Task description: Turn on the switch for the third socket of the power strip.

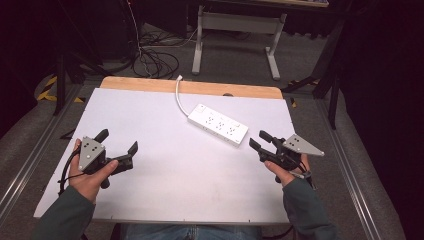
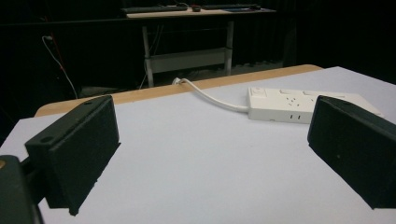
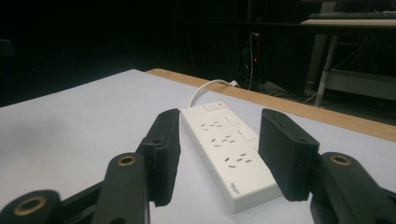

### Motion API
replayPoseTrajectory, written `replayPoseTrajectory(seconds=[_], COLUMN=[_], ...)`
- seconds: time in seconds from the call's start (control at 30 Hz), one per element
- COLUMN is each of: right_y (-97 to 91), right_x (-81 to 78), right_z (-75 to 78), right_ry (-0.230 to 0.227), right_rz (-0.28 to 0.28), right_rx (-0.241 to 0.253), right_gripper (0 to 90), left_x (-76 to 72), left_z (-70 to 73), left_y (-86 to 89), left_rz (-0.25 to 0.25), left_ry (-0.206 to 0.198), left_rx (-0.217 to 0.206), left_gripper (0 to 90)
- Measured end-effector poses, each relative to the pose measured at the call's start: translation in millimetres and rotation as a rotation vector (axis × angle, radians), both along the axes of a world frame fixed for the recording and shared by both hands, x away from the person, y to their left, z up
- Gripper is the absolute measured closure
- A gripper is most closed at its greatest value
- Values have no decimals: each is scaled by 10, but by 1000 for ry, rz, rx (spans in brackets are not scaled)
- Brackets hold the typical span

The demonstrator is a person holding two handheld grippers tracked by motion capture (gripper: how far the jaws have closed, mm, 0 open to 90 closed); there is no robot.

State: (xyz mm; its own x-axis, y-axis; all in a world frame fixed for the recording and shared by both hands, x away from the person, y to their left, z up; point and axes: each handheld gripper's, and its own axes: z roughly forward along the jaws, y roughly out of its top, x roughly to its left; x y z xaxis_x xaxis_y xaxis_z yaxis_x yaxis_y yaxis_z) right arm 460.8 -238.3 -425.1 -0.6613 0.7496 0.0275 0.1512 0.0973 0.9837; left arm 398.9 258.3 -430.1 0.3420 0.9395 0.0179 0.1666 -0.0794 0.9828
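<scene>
A white power strip (image 1: 218,123) lies flat on the white table top (image 1: 190,175), right of centre, and its white cord (image 1: 178,97) runs back over the far wooden edge. My right gripper (image 1: 257,138) hovers just right of the strip's near end, pointing at it, with its jaws open and nothing pressed between them. In the right gripper view the strip (image 3: 229,154) shows between and beyond that gripper (image 3: 222,126), sockets up. My left gripper (image 1: 119,140) stands open at the table's left, well away from the strip. In the left gripper view its jaws (image 2: 212,135) are wide apart, with the strip (image 2: 299,105) far off to the right.
The wooden strip (image 1: 200,88) marks the table's far edge. Beyond it a white desk frame (image 1: 235,30) stands on the grey floor beside a tangle of cables (image 1: 152,62). Metal rails run along both sides of the table.
</scene>
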Motion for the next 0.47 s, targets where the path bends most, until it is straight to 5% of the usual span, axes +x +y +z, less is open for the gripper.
replayPoseTrajectory(seconds=[0.47], right_y=[6], right_x=[49], right_z=[-35], right_ry=[34], right_rz=[-43], right_rx=[45], right_gripper=[193], left_x=[4], left_z=[-2], left_y=[-3], left_rz=[0], left_ry=[-1], left_rx=[1], left_gripper=[26])
